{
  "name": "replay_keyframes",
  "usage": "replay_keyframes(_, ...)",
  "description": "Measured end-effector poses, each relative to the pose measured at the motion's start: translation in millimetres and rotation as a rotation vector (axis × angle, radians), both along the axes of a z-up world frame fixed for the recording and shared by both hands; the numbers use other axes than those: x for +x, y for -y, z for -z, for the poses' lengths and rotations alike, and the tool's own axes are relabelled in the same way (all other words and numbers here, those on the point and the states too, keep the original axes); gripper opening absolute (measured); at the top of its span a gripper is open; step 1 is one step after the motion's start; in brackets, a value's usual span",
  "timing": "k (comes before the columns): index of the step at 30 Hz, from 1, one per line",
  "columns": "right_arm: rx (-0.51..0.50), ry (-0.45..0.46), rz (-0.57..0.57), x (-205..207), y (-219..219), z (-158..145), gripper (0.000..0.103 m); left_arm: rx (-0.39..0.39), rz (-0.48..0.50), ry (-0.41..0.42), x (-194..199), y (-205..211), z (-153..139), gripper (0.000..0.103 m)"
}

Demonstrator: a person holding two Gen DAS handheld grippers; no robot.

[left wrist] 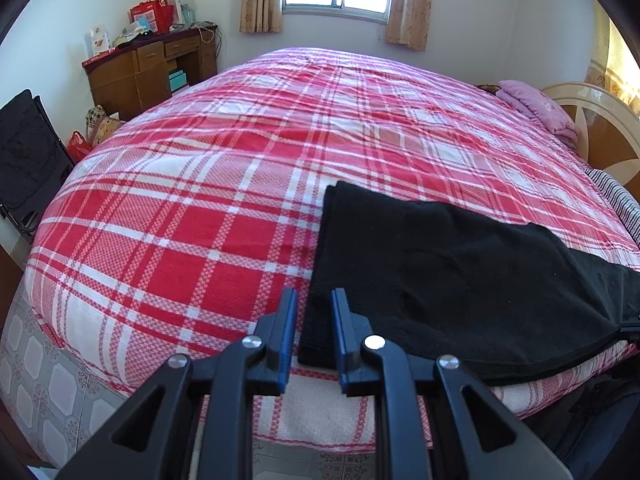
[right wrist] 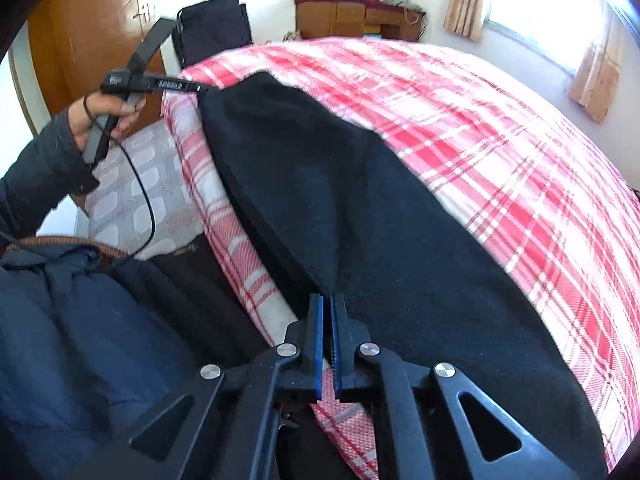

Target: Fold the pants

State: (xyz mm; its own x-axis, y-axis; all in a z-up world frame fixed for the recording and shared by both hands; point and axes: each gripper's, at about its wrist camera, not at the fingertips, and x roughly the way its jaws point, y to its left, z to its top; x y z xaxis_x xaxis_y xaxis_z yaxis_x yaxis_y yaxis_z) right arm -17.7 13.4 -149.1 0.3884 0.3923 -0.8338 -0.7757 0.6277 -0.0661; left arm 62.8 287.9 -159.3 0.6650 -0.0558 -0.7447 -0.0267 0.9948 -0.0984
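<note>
Black pants [left wrist: 460, 276] lie along the near edge of a bed with a red and white plaid cover [left wrist: 208, 208]. My left gripper [left wrist: 314, 300] stands with its jaws apart around one narrow end of the pants; it also shows in the right wrist view [right wrist: 200, 89] at the far end of the cloth. My right gripper [right wrist: 327, 304] is shut on the near edge of the pants [right wrist: 380, 232] at the other end, by the side of the bed [right wrist: 520, 140].
A wooden desk [left wrist: 148, 68] with bags stands at the far left wall. A black folding chair [left wrist: 28, 160] is left of the bed. A pink pillow [left wrist: 536, 108] and the headboard [left wrist: 600, 132] are at the right. Tiled floor [left wrist: 52, 384] lies below.
</note>
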Motion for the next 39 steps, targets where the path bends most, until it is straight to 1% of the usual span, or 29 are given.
replay_keyframes(2,-0.053,-0.013,0.000,2,-7,17,0.003,0.000,0.003,-0.001,0,0,0,0.019)
replay_keyframes(3,-0.071,-0.046,0.007,6,-9,30,0.003,0.007,0.004,0.000,-1,-1,-2,0.019)
replay_keyframes(4,-0.065,-0.082,0.014,9,-7,34,0.003,0.017,0.000,0.004,-1,-1,-4,0.019)
replay_keyframes(5,-0.054,-0.102,0.020,12,-6,36,0.004,0.026,-0.008,0.009,-2,-3,-6,0.019)
replay_keyframes(8,-0.016,-0.113,0.037,16,-1,30,0.007,0.043,-0.045,0.022,-4,-8,-12,0.019)
replay_keyframes(9,-0.018,-0.101,0.042,14,2,26,0.014,0.051,-0.049,0.032,-5,-7,-15,0.019)
replay_keyframes(10,-0.024,-0.080,0.049,11,5,22,0.027,0.057,-0.046,0.043,-6,-5,-18,0.019)
replay_keyframes(12,-0.023,-0.046,0.077,7,14,15,0.044,0.060,-0.023,0.074,-9,4,-28,0.019)
replay_keyframes(14,0.010,-0.030,0.129,2,35,5,0.044,0.072,0.026,0.094,-10,21,-36,0.019)
replay_keyframes(17,0.079,-0.006,0.246,-5,81,-11,0.044,0.100,0.103,0.112,-9,51,-45,0.019)
replay_keyframes(19,0.125,0.012,0.352,-4,119,-22,0.044,0.085,0.160,0.111,-7,71,-49,0.019)
replay_keyframes(21,0.147,0.049,0.465,-6,154,-35,0.044,0.069,0.234,0.101,-3,97,-51,0.019)
replay_keyframes(24,0.221,0.097,0.663,-14,220,-61,0.044,0.085,0.349,0.086,2,144,-51,0.019)
replay_keyframes(25,0.256,0.123,0.741,-20,246,-72,0.044,0.085,0.389,0.080,3,160,-51,0.019)
replay_keyframes(27,0.296,0.173,0.904,-33,293,-90,0.044,0.078,0.480,0.073,6,197,-51,0.019)
replay_keyframes(30,0.363,0.190,1.098,-47,354,-102,0.044,0.064,0.591,0.065,9,248,-50,0.019)
replay_keyframes(32,0.385,0.192,1.167,-51,379,-102,0.044,0.034,0.672,0.056,9,283,-49,0.019)
replay_keyframes(34,0.411,0.177,1.263,-58,408,-98,0.044,0.005,0.726,0.051,9,307,-46,0.019)
replay_keyframes(35,0.436,0.159,1.281,-63,422,-98,0.044,-0.006,0.743,0.041,9,319,-43,0.019)
replay_keyframes(37,0.542,0.102,1.293,-67,438,-92,0.044,-0.045,0.774,0.007,9,337,-35,0.019)
replay_keyframes(38,0.555,0.088,1.297,-67,441,-91,0.044,-0.059,0.787,-0.015,11,346,-29,0.019)
replay_keyframes(39,0.546,0.081,1.301,-65,441,-89,0.044,-0.056,0.794,-0.025,9,352,-25,0.019)
